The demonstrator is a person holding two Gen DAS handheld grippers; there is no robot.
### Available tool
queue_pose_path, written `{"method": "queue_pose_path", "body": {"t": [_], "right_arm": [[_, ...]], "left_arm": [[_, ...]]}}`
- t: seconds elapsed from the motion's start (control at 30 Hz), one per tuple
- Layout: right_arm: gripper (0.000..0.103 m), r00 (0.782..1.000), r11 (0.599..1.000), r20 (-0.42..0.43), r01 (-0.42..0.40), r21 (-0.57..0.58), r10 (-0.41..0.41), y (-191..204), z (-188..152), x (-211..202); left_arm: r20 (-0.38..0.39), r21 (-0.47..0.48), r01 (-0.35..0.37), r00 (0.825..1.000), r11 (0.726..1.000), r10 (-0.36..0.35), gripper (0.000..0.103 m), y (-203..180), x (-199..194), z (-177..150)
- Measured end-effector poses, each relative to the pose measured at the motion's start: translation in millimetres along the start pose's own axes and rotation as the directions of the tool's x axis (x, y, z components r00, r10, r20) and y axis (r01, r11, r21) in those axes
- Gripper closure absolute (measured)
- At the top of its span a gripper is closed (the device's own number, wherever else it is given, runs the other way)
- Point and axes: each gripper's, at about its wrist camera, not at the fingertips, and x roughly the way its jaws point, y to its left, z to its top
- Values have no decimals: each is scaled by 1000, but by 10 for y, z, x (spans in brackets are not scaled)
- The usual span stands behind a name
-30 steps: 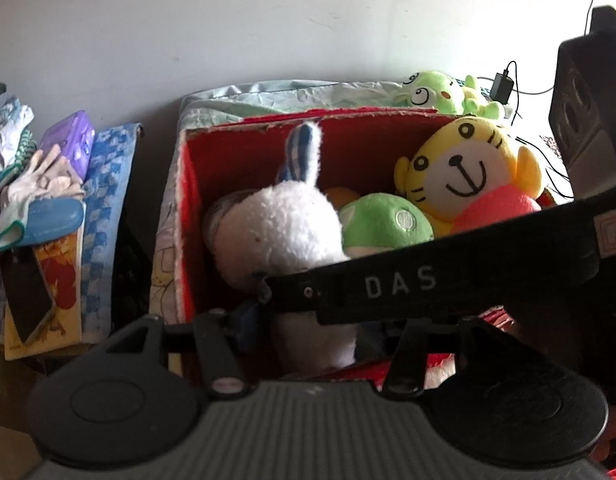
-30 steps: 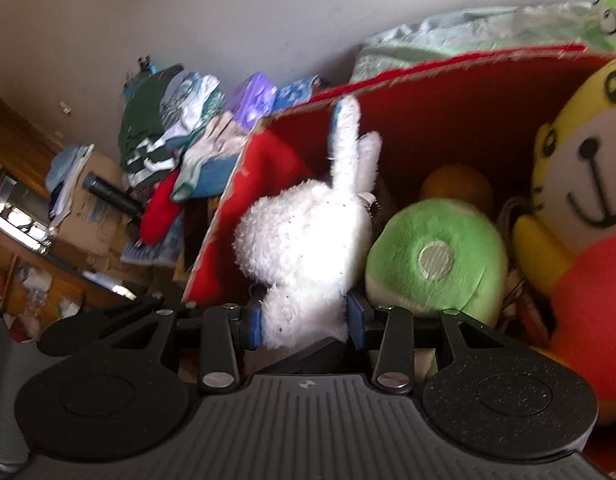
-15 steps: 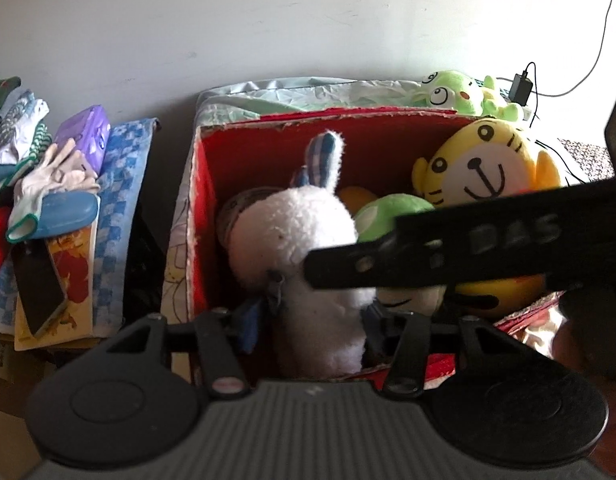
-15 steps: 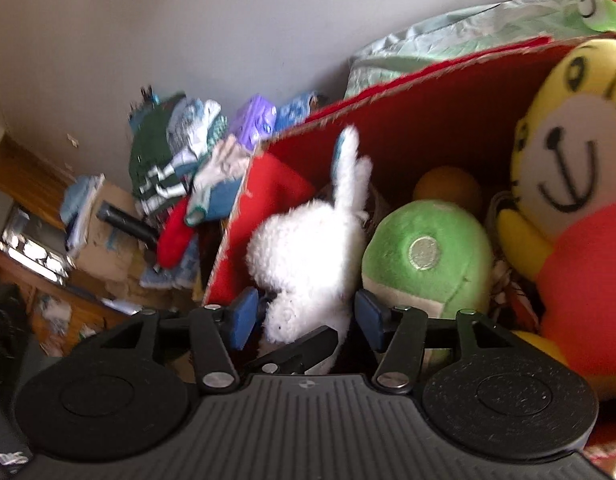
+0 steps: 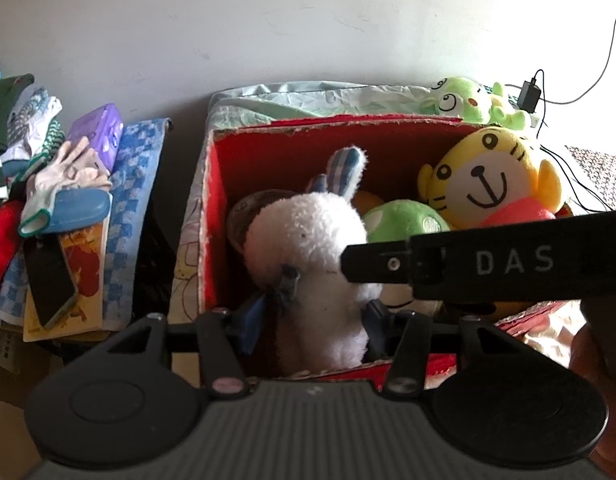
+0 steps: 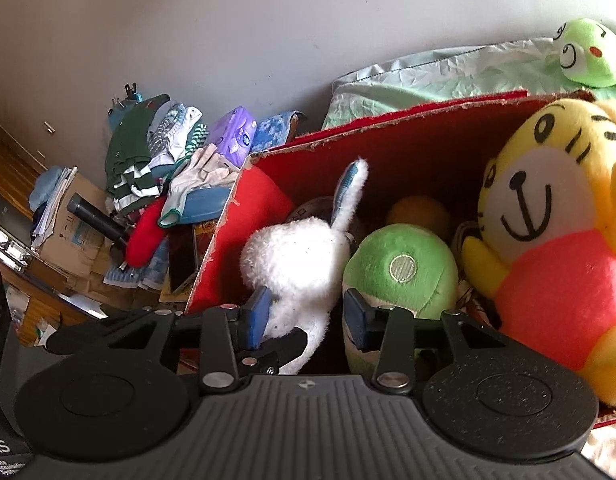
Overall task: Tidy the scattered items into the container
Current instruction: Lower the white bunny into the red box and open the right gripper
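White rabbit plush (image 5: 312,264) upright inside red box (image 5: 212,216), left half, beside green plush (image 5: 404,220) and yellow tiger plush (image 5: 488,180).

Left gripper (image 5: 312,320) spread wide around rabbit's lower body; pads flanking, no visible squeeze. Right gripper (image 6: 306,316) also parted, left pad touching or just beside rabbit's fluff, right pad apart from it, nothing clamped. Seen from the left wrist camera, right tool body crossing over box in front of green plush.

Risks:
- Fluff snagging on a blue pad during pull-back, dragging rabbit up and over near wall (fur long, pad edges square).
- Rabbit tipping forward once unsupported; standing on a narrow base, top-heavy by the look of it.
- Two tools stacked close over same spot: collision likely if both retract together.
- Green frog plush (image 5: 464,100) outside box on pale sheet behind it, easy to miss.
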Motion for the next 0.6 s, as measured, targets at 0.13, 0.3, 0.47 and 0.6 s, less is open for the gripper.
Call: {"method": "queue_pose_path", "body": {"t": [0.13, 0.3, 0.47, 0.6], "right_arm": [[59, 998, 998, 19, 56, -20, -55, 51, -10, -42], [59, 986, 983, 53, 165, -82, -161, 163, -31, -113], [59, 983, 981, 61, 176, -81, -171, 136, -57, -169], [59, 978, 975, 74, 200, -93, -193, 155, -88, -225]], "left_arm": [[15, -6, -23, 1000, 1000, 24, 46, -12, -62, -22], [57, 1, -79, 995, 997, 79, 42, -27, -160, -36], [65, -14, -89, 994, 996, 89, 40, -3, -201, -65], [63, -22, -94, 993, 995, 95, 36, -22, -226, -75]]}}
